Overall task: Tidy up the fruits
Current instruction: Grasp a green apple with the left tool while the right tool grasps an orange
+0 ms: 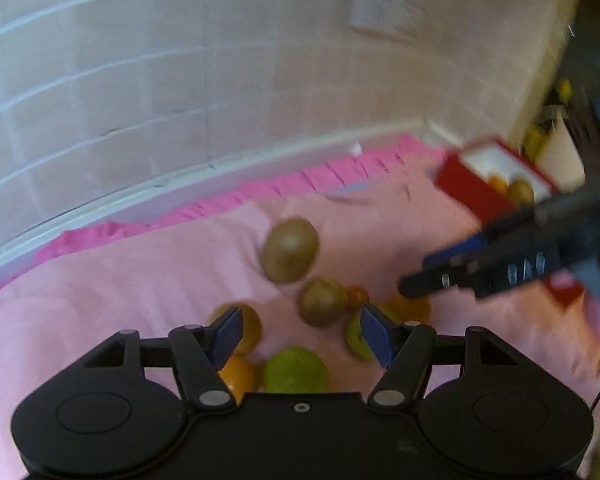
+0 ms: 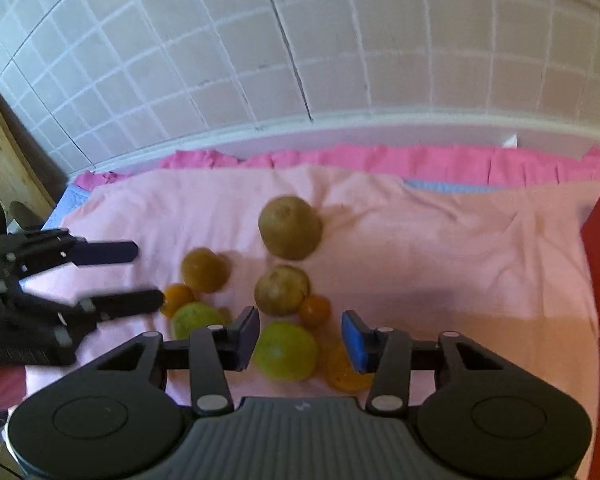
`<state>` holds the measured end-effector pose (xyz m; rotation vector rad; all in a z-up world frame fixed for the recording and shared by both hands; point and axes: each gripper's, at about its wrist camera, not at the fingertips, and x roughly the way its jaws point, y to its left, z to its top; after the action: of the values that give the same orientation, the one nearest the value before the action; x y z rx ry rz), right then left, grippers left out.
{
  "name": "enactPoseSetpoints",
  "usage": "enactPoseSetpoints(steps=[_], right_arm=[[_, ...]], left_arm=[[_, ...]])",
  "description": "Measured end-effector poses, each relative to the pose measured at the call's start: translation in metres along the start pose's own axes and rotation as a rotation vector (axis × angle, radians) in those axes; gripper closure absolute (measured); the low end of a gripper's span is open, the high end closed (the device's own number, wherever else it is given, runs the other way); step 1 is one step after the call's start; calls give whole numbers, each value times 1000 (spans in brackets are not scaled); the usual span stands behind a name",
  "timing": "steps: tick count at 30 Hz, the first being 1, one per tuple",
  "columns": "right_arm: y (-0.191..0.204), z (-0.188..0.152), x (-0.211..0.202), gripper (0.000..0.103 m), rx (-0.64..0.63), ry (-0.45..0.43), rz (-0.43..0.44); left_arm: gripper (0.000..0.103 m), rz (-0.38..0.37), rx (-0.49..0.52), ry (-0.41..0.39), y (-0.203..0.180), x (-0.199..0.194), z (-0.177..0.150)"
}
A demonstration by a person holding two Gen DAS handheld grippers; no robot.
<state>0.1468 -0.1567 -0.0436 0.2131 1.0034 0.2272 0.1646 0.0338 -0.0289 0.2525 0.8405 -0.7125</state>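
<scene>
Both hand-held grippers point(image 1: 300, 330) point(image 2: 300, 338) agape, empty.

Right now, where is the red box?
In the left wrist view the red box stands at the far right of the pink cloth, beyond the fruit pile; the right gripper reaches in front of it.

Left gripper point(image 1: 300, 332) pointed forward and down, jaws spread wide, blue pads point(image 1: 228, 334) facing each other with nothing held between them. Right gripper point(image 2: 300, 338) likewise angled down, jaws apart, blue pads point(image 2: 354, 340) bare. Each tool shows in the other's view: the right one enters the left wrist view from the right side, its fingers reaching leftward; the left one enters the right wrist view from the left, its fingers splayed. The two are apart, not touching.
</scene>
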Motion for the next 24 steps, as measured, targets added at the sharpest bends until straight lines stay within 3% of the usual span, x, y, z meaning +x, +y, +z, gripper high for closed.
enactPoseSetpoints(steps=[3,5,11,24], right_arm=[[-5,-4,2,55,20,8,2],[-9,-4,2,54,33,7,-2],[-32,-10,9,52,129,32,-24],[-52,-18,37,50,246,68,19]], left_arm=[[29,33,75,42,-8,13,-6],[38,30,93,67,-9,21,-9],[39,-2,107,104,-8,31,-12],[39,37,178,119,-17,39,-14]])
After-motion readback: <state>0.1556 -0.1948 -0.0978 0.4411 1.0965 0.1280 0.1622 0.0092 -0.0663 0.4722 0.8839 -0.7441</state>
